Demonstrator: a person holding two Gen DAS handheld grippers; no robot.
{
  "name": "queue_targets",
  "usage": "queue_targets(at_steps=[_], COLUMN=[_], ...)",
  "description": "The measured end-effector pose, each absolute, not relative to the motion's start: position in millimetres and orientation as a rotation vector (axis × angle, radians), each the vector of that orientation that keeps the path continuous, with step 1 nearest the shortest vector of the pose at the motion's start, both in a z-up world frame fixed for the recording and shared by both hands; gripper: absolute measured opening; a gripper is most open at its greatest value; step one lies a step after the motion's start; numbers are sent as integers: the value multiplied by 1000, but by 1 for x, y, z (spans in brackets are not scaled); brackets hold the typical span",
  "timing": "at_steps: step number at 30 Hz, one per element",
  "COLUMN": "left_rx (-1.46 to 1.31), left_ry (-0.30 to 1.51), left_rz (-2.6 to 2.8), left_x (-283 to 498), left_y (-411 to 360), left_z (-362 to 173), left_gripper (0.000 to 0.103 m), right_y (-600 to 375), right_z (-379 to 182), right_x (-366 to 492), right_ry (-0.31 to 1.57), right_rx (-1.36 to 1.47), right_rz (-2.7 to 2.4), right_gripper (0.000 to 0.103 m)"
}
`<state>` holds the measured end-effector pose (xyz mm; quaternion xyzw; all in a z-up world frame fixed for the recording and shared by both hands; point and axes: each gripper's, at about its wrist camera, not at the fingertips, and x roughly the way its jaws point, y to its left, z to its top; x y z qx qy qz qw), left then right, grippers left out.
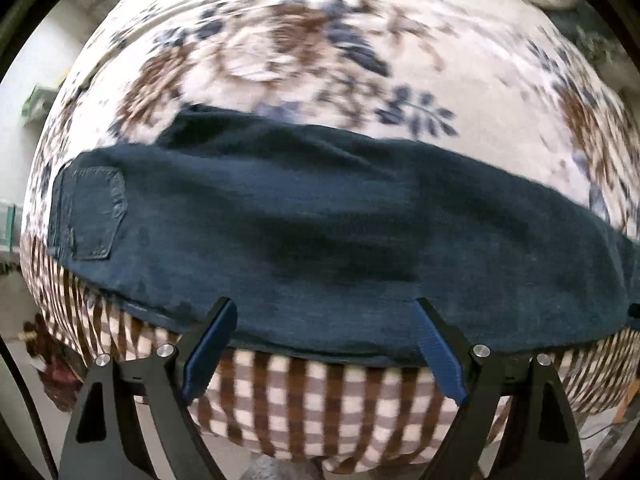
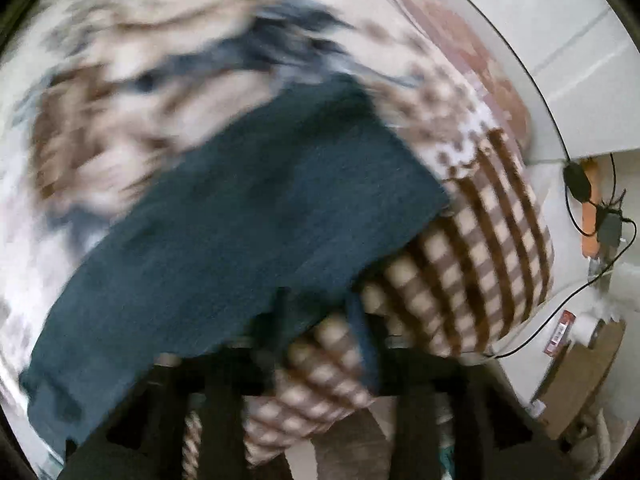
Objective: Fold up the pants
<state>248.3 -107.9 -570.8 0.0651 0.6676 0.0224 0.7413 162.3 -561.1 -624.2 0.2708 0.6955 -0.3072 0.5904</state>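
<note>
Left gripper (image 1: 324,344) gapes empty just short of the pants (image 1: 320,232); right gripper (image 2: 320,320), blurred, looks apart too; snatching the blanket (image 1: 320,404) beneath would spoil the fold.

Light: soft, even daylight, no glare
Blur: right wrist view smeared throughout; left view blurred toward 12 o'clock
Edges: fisheye bending, black rim

1. One pair of dark blue pants (image 1: 304,220), seen also in the right wrist view (image 2: 240,220).
2. One back pocket (image 1: 96,216) showing on it.
3. One bed cover (image 1: 304,40), flowered on top and checked along the edge.
4. Two grippers: the left gripper (image 1: 324,344) and the right gripper (image 2: 320,340), with two fingers each.
5. Two black cables (image 2: 576,200) by the wall.
</note>
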Motion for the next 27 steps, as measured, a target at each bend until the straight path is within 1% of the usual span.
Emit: queue_targets(at_steps=[1, 4, 7, 9, 14, 18, 19, 20, 21, 22, 23, 24, 26, 27], left_rx=[120, 26, -20, -54, -152, -284, -311, -366, -413, -445, -490, -483, -464, -475], left_ry=[1466, 1481, 1496, 1502, 1465, 1472, 1473, 1472, 1469, 1467, 1470, 1464, 1443, 1431], left_rz=[63, 108, 187, 273, 459, 503, 505, 500, 489, 474, 460, 473, 489, 490], left_x=[249, 253, 258, 263, 278, 292, 294, 297, 300, 302, 303, 303, 301, 297], left_y=[-97, -44, 15, 71, 192, 259, 268, 281, 290, 294, 299, 301, 304, 306], left_z=[-569, -564, -563, -562, -562, -583, -586, -593, -601, -606, -612, -613, -611, -610], left_gripper=[88, 88, 88, 88, 88, 87, 87, 83, 74, 67, 55, 40, 31, 29], right_y=[-548, -472, -395, -334, -232, -202, -196, -194, -193, -192, -192, -191, -184, -180], right_z=[-613, -588, -585, -594, -633, -664, -672, -679, -686, -691, -697, -698, -693, -690], right_x=[163, 177, 188, 197, 202, 195, 195, 194, 192, 196, 201, 199, 199, 201], right_ry=[1607, 1569, 1566, 1581, 1641, 1653, 1651, 1646, 1643, 1641, 1640, 1640, 1647, 1650], right_rx=[606, 553, 668, 822, 989, 1090, 1111, 1132, 1139, 1129, 1113, 1095, 1033, 1002], right_rz=[-699, -566, -392, -240, -139, -218, -237, -254, -279, -305, -327, -343, -357, -356], right_gripper=[63, 63, 63, 63, 62, 61, 54, 40, 33, 19, 10, 8, 6, 5])
